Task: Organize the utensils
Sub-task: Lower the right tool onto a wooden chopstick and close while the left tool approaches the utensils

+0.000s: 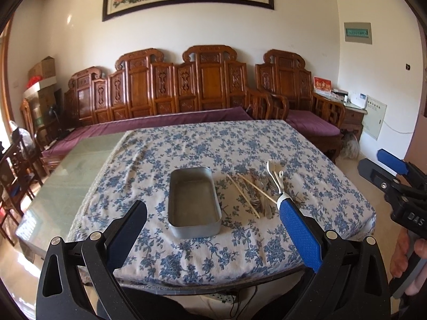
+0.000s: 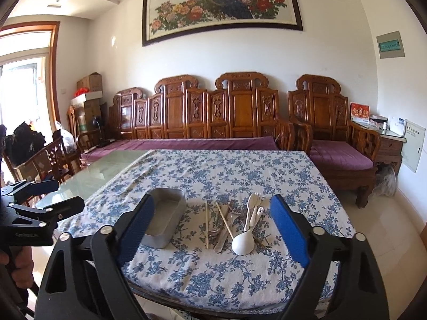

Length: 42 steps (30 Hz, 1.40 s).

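Nothing is sorted yet: the tin (image 2: 165, 218) sits empty, the utensils (image 2: 234, 224) lie heaped to its right on the worktop (image 2: 213, 274), and both the left hand-held gripper (image 1: 210, 224) and the right hand-held gripper (image 2: 213, 213) gape wide with nothing between their jaws.

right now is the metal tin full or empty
Empty. The metal tin shows a bare floor in both views, and the utensils all lie beside it on the tablecloth.

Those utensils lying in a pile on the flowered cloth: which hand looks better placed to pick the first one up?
Probably the right. The right gripper, jaws open and empty, frames the utensil pile between its fingers. The left gripper, also open, faces the empty metal tin instead, with the pile off to its right.
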Available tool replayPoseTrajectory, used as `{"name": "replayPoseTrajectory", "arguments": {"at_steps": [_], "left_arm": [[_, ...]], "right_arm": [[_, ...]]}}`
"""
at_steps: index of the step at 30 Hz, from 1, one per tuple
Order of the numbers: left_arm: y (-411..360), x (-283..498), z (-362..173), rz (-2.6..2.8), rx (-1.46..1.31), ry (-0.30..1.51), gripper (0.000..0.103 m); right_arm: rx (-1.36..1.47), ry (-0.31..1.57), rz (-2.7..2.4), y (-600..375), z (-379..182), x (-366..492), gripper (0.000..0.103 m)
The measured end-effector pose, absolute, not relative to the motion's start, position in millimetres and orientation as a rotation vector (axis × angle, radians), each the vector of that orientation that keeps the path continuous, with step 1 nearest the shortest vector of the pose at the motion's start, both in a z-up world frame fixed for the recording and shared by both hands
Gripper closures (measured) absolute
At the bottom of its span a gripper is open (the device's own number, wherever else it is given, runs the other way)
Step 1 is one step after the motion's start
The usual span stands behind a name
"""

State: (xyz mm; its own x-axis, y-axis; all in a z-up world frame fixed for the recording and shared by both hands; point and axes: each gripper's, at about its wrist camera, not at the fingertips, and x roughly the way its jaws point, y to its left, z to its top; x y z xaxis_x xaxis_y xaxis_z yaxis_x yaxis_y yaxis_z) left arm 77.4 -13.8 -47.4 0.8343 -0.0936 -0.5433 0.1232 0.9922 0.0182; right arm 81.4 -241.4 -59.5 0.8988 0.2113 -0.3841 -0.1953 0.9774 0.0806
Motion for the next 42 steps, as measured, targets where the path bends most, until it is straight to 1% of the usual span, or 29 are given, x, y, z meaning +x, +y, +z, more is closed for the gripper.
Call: {"name": "replayPoseTrajectory", "arguments": {"at_steps": [9,13,16,17,18,23,26,29,30,31,35,38,42], "left_arm": [[-25,138,-68,-0.148,0.069,0.629,0.007],[-33,168,-85,-0.171,0.068,0.669,0.007],[-37,185,-97,-0.179,0.058,0.682,0.008],[-39,192,-102,-0.184,0.058,0.691,0.010],[-41,196,-105,-0.187,0.060,0.698,0.013],[-54,220,-127,-0.215,0.079,0.746,0.023],[-63,235,-142,-0.237,0.077,0.780,0.026],[-70,249,-159,-0.250,0.074,0.822,0.032],[-74,253,-167,-0.249,0.080,0.838,0.033],[-77,256,-173,-0.251,0.084,0.851,0.033],[-81,262,-191,-0.245,0.093,0.884,0.033],[-81,264,-201,-0.239,0.093,0.909,0.033],[-79,261,-209,-0.235,0.098,0.925,0.034]], "right_arm": [[0.047,0.497,0.217,-254,-96,148,0.035],[0.054,0.539,0.226,-261,-115,177,0.048],[0.048,0.567,0.224,-267,-130,197,0.050],[0.053,0.579,0.220,-271,-136,206,0.052],[0.058,0.586,0.217,-275,-141,213,0.053],[0.071,0.629,0.185,-289,-163,240,0.055],[0.075,0.648,0.178,-296,-177,256,0.057],[0.080,0.670,0.202,-296,-189,272,0.060],[0.083,0.681,0.217,-295,-194,279,0.063],[0.083,0.688,0.233,-292,-197,285,0.066],[0.081,0.726,0.330,-275,-210,305,0.072],[0.059,0.798,0.389,-259,-230,322,0.082],[0.063,0.907,0.435,-249,-258,336,0.086]]}}
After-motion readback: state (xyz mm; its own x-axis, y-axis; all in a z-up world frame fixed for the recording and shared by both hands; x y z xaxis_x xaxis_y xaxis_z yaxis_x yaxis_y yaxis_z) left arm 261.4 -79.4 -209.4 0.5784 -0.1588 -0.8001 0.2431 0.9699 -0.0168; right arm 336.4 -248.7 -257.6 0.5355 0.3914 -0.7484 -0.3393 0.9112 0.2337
